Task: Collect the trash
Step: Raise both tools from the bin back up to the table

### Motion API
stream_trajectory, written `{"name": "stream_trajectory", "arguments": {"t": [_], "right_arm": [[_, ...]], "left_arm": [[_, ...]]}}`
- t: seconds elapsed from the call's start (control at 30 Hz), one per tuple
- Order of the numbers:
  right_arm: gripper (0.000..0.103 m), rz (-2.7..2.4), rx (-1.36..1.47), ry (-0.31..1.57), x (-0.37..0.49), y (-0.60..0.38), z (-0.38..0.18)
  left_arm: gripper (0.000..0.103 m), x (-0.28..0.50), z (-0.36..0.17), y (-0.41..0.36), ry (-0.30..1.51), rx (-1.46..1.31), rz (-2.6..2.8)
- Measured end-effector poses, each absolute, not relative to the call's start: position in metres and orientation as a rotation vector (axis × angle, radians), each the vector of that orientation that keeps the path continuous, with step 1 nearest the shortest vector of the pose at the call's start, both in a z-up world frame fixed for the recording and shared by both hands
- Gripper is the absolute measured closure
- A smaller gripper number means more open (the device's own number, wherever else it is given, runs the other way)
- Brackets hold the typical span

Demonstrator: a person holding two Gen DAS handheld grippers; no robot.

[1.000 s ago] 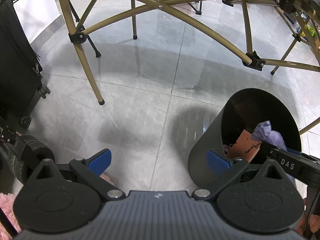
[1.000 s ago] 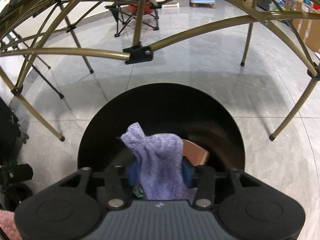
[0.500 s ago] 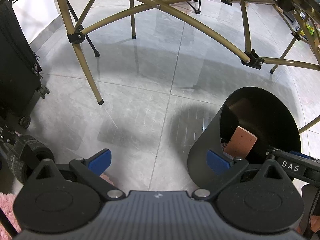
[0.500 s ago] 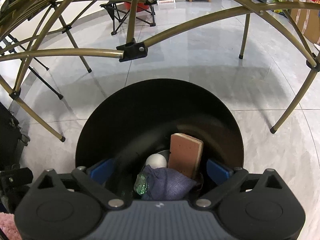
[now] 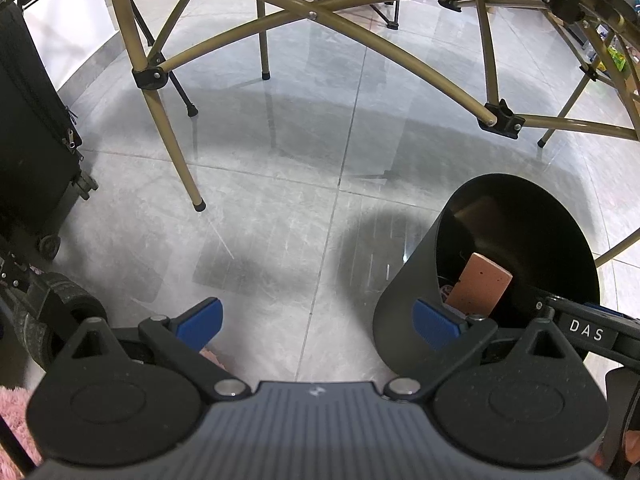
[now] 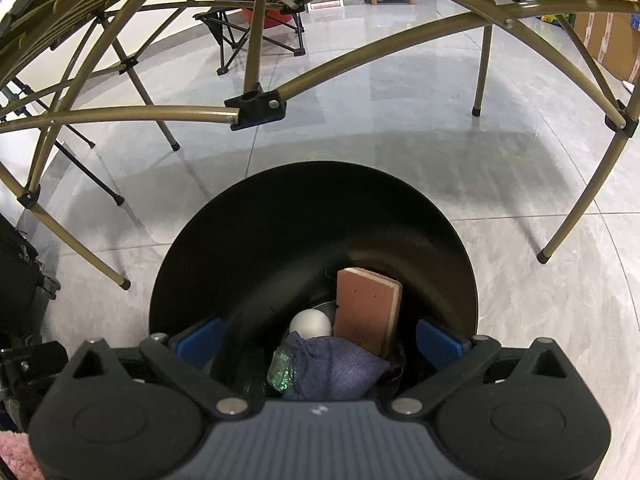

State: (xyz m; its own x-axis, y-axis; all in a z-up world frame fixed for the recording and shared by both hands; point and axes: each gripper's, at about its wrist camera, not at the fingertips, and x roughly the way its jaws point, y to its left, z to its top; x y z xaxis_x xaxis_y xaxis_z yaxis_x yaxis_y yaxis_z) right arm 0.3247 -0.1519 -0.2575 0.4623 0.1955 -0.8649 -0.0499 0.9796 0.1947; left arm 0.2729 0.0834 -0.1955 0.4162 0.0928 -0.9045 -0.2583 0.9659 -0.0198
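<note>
A black round trash bin stands on the grey tiled floor right below my right gripper, which is open and empty over its mouth. Inside lie a purple cloth, a white ball, a brown block standing on end, and a green crinkled scrap. In the left wrist view the bin is at the lower right with the brown block showing. My left gripper is open and empty above the bare floor, left of the bin.
Gold folding-table legs and cross bars span the floor behind the bin, and they also arch overhead in the right wrist view. A black suitcase stands at the left. A pink fluffy rug lies at the lower left. Folding chairs stand far back.
My right gripper opened and let go of the purple cloth, which dropped into the bin and now lies at the bottom. The left gripper has hardly moved.
</note>
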Motion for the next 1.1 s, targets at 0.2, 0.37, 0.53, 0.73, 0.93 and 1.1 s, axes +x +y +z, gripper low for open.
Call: {"name": "stream_trajectory", "arguments": {"t": [0.2,0.37,0.53,0.73,0.93,1.1], "right_arm": [[0.0,0.153,0.153,1.072,0.324,-0.153,-0.253],[0.0,0.157,0.159,1.048,0.322,-0.156,-0.245],[0.0,0.161,0.165,1.007,0.317,-0.16,-0.232],[0.0,0.161,0.184,0.926,0.311,-0.169,-0.209],[0.0,0.166,0.202,0.793,0.3,-0.182,-0.178],[0.0,0.185,0.229,0.666,0.288,-0.197,-0.145]], "left_arm": [[0.0,0.271,-0.191,0.083,1.102,-0.165,0.212],[0.0,0.269,-0.183,0.08,1.071,-0.16,0.202],[0.0,0.264,-0.166,0.073,0.996,-0.151,0.18],[0.0,0.259,-0.14,0.062,0.889,-0.144,0.152],[0.0,0.249,-0.113,0.057,0.774,-0.148,0.137],[0.0,0.24,-0.088,0.05,0.696,-0.153,0.112]]}}
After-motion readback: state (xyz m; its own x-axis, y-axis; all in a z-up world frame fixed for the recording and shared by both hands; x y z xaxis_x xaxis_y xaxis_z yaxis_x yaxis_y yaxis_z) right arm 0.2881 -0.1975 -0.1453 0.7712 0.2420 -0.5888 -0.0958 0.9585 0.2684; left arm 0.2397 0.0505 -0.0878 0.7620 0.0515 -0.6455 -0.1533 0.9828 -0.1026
